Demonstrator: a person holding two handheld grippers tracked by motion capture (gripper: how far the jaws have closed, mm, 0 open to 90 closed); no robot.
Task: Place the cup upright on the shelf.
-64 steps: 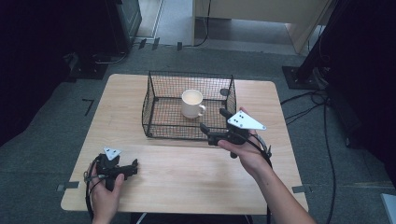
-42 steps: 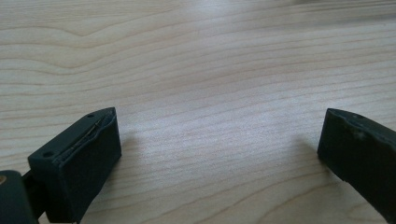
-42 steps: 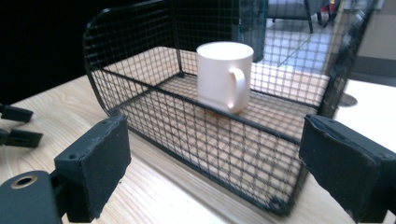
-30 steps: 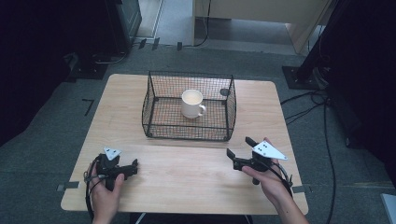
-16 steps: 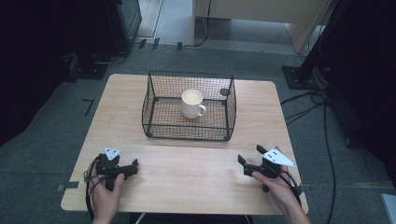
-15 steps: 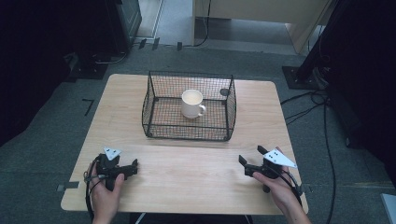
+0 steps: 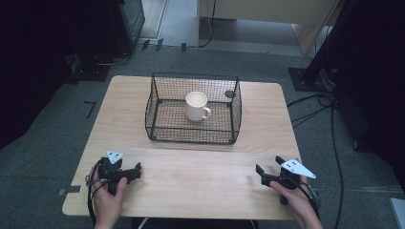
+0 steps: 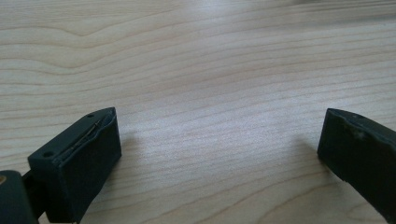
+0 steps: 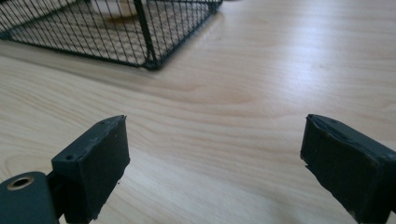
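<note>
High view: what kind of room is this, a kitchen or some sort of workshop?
Probably a lab or recording workspace, not a kitchen. A bare wooden table stands on grey carpet, with cables trailing across the floor and dark equipment stands around it. A lone mug sits in a wire basket.

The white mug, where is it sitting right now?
In the high view the white mug stands upright inside the black wire basket at the table's far middle, well away from both grippers.

Table: we see a light wooden top [image 7: 191, 157].
On it: our black wire basket [image 7: 165, 112], centred toward the far edge.
</note>
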